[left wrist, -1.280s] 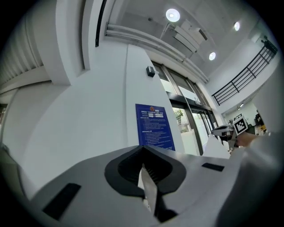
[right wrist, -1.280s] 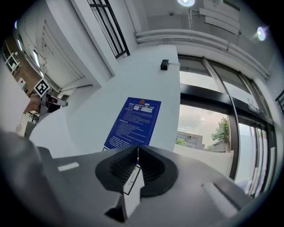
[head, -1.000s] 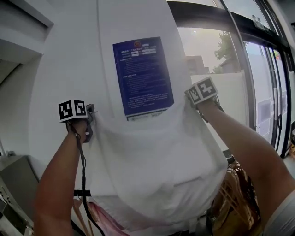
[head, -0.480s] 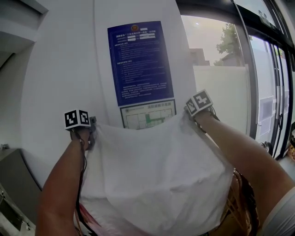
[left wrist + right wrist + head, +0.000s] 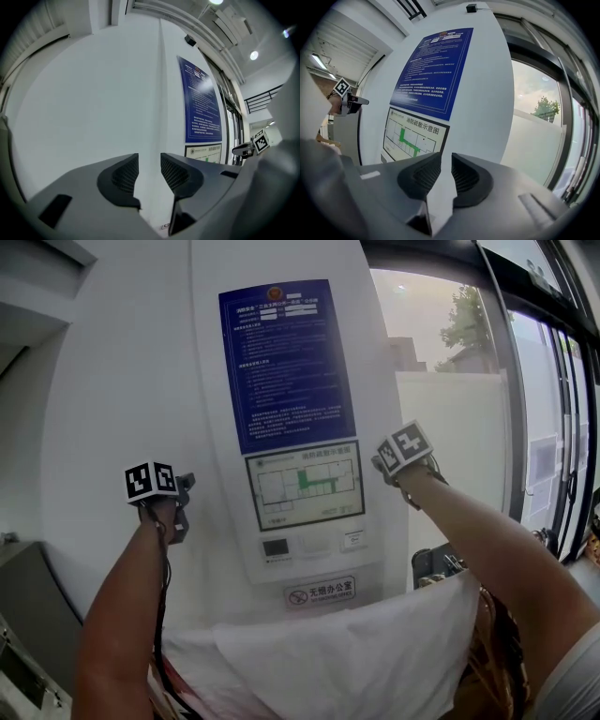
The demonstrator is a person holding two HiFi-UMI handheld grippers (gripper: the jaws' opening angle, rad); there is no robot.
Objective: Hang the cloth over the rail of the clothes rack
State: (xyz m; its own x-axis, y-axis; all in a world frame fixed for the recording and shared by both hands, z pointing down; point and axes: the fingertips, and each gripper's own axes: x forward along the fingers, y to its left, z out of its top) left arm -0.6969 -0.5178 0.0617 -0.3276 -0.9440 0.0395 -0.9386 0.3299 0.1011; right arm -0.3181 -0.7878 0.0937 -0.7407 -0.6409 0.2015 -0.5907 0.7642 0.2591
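The white cloth (image 5: 356, 662) lies draped low at the bottom of the head view, below both forearms and free of both grippers. What it rests on is hidden beneath it, and no rail shows. My left gripper (image 5: 185, 495) is raised toward the white wall, its jaws opening with nothing between them (image 5: 150, 171). My right gripper (image 5: 381, 461) is held up beside the wall plan, its jaws opening too (image 5: 446, 171). Only something pale and white shows through their gap, and the pads press on nothing.
A white pillar carries a blue notice (image 5: 286, 362), an evacuation plan (image 5: 305, 486) and a small sign (image 5: 321, 592). Glass doors (image 5: 544, 427) stand to the right. A brown patterned garment (image 5: 492, 643) hangs at lower right and pink fabric (image 5: 178, 690) at lower left.
The cloth, stretched between both grippers a second ago, has left them and dropped to the bottom of the view. Both grippers stay raised near the wall.
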